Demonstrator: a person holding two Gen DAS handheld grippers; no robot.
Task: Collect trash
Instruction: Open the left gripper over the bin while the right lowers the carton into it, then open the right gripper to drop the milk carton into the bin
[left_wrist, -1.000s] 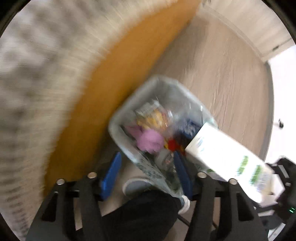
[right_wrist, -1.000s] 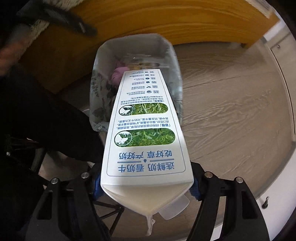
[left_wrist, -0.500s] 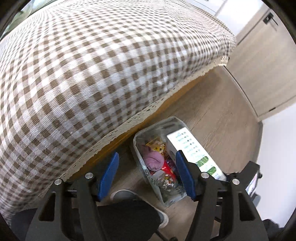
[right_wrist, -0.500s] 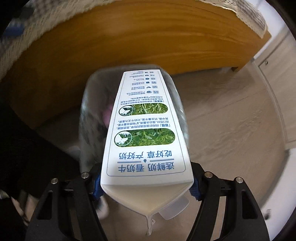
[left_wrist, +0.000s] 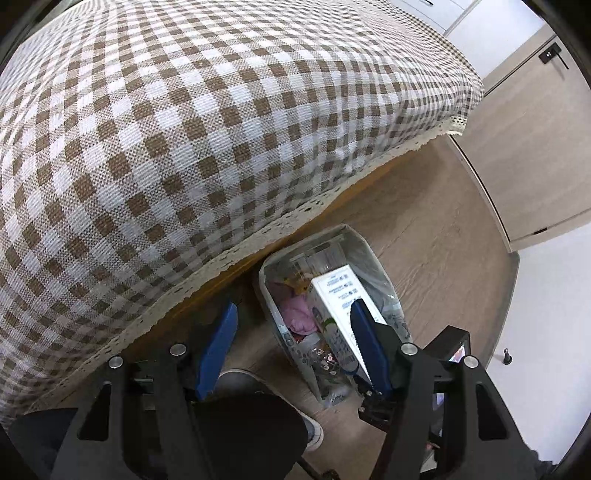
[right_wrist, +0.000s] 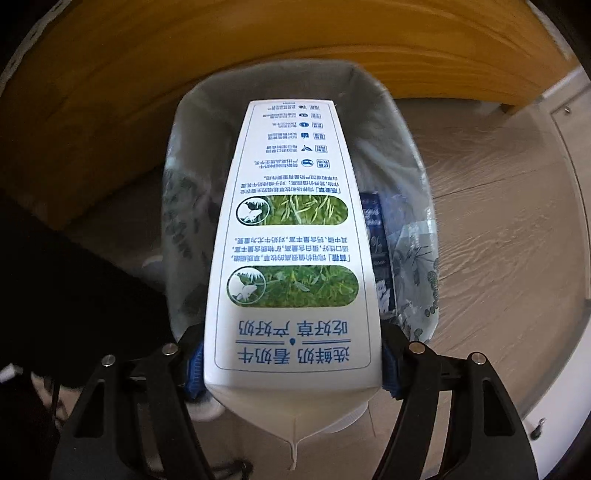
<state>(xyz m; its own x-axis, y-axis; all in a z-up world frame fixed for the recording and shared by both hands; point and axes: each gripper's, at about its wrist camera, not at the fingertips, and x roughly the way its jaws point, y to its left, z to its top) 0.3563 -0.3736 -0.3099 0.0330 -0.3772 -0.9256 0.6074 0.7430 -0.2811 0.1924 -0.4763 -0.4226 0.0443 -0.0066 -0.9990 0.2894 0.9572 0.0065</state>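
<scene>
A white milk carton (right_wrist: 291, 236) with green panels and blue print fills the right wrist view; my right gripper (right_wrist: 291, 365) is shut on its top end, blue pads pressed to both sides. The carton's far end reaches down into a bin lined with a clear bag (right_wrist: 417, 184). In the left wrist view the same bin (left_wrist: 376, 266) stands on the floor by the table, with the carton (left_wrist: 332, 295) sticking into it beside pink trash (left_wrist: 297, 314) and wrappers. My left gripper (left_wrist: 291, 350) hovers high above, open and holding nothing.
A table with a brown-and-white checked cloth (left_wrist: 184, 129) and lace hem overhangs the bin. A wooden panel (right_wrist: 221, 55) stands behind the bin. A person's dark trouser leg and shoe (left_wrist: 240, 380) are beside it. Wood floor (left_wrist: 443, 240) and cabinet doors (left_wrist: 524, 147) lie to the right.
My right gripper has sunk with the carton, whose far end now sits inside the bin. My left gripper has risen and swung back, bringing the tablecloth into view.
</scene>
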